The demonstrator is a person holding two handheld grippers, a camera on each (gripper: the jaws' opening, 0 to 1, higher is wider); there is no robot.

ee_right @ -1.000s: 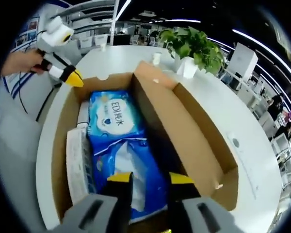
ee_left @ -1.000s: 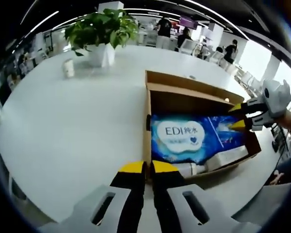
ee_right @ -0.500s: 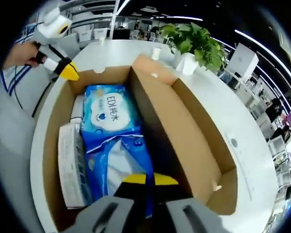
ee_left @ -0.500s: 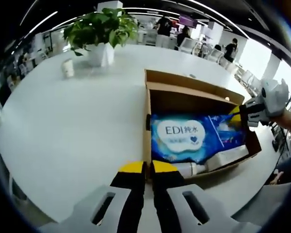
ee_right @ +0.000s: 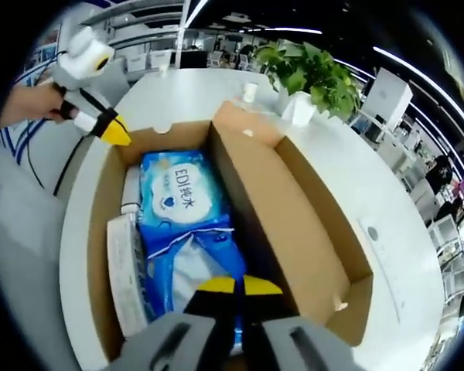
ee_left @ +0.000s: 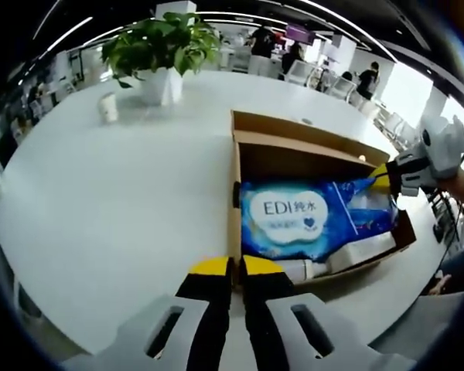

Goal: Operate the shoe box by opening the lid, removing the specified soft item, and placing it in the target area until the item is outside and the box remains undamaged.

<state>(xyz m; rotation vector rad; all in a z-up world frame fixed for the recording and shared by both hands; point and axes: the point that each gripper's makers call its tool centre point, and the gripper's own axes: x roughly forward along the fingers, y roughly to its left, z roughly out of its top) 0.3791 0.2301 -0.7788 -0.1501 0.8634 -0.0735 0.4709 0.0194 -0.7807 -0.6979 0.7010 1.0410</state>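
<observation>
An open cardboard shoe box (ee_left: 243,166) (ee_right: 100,201) lies on the white table, its lid (ee_right: 294,209) folded out flat beside it. Inside lies a soft blue wipes pack (ee_left: 290,216) (ee_right: 178,197) marked "EDI". My right gripper (ee_right: 238,285) is shut on the pack's near end, which is pulled up a little; in the left gripper view the right gripper (ee_left: 384,177) shows at the box's far right end. My left gripper (ee_left: 232,267) is shut, its tips together at the box's near corner. In the right gripper view, a hand holds the left gripper (ee_right: 114,133) by the far rim.
A white boxed item (ee_right: 126,270) (ee_left: 363,251) and a small bottle (ee_left: 303,269) lie beside the pack in the box. A potted plant (ee_left: 161,48) (ee_right: 309,73) and a small cup (ee_left: 108,108) (ee_right: 250,91) stand further along the table. People and desks fill the background.
My right gripper went from open over the pack to shut on its end, then drew back and up slightly, raising that end. The left gripper has stayed put.
</observation>
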